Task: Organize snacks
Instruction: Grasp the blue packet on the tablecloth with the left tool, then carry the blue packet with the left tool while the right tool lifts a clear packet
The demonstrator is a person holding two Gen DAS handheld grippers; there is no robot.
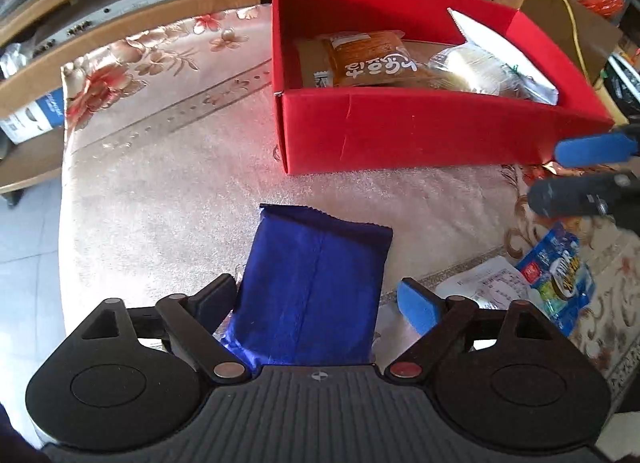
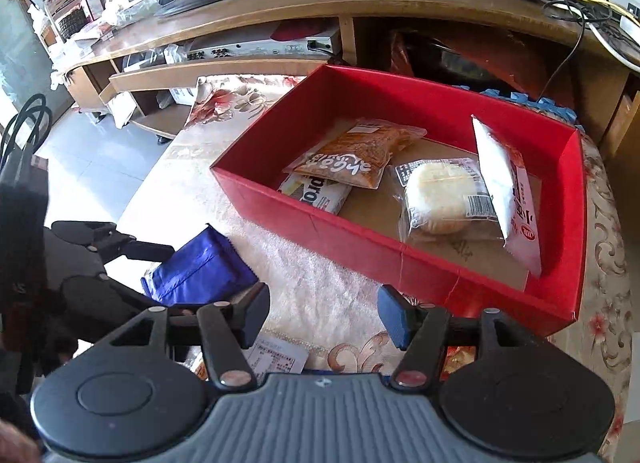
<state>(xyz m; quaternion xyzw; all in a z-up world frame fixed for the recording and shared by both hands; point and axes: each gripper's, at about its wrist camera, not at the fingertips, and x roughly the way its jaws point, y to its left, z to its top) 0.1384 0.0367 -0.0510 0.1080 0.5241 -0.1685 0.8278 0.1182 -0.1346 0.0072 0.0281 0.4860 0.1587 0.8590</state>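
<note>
One red box [image 2: 360, 231] on the tabletop [image 2: 320, 283]. Four snack packs inside it: one orange pack [image 2: 360, 155], one white "pro" pack [image 2: 316, 193], one clear-wrapped round pastry [image 2: 440, 199], one white-and-red pack [image 2: 508, 191] leaning on the wall. Outside the box: one dark blue pack [image 1: 312, 291], one blue printed pack [image 1: 560, 275], one white paper slip [image 1: 488, 287]. Two grippers, two fingers each.

The left gripper [image 1: 316, 299] straddles a blue packet [image 1: 312, 287], fingers wide apart. Beyond it stands a red box [image 1: 400, 131] holding an orange packet [image 1: 372, 59].
</note>
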